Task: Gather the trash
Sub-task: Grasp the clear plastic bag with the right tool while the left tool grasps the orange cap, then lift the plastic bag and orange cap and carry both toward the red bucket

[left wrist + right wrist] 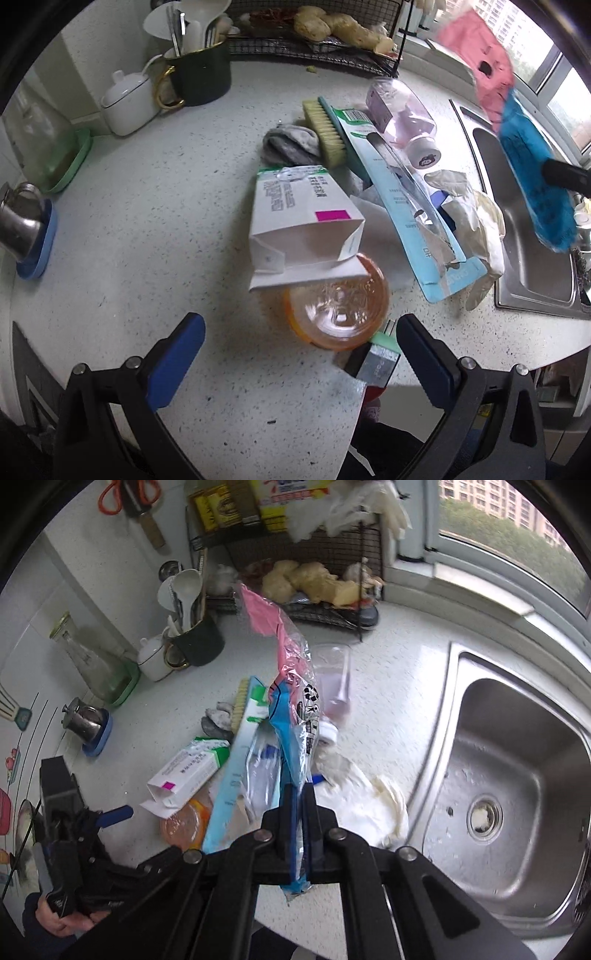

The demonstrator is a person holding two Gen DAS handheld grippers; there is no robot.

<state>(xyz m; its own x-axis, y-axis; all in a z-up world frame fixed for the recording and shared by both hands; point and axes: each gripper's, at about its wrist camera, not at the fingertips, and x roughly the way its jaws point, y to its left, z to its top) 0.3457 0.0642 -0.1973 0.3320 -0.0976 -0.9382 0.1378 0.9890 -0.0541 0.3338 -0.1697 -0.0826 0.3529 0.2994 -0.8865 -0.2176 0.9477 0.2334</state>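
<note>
Right wrist view shows my right gripper [297,794] fingers clamped on a pink-and-blue wrapper [295,709] sticking out ahead of them, while my left gripper [301,354] fingers spread apart above the orange cup [338,306], carton [299,225] and packaging still littering the table [147,221].

Speckled white countertop [147,229], steel sink [517,775], daylit window [517,528], white wall [92,572].

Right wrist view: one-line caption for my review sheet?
Right gripper shut on a pink and blue plastic wrapper, held above the cluttered counter beside the sink.
</note>
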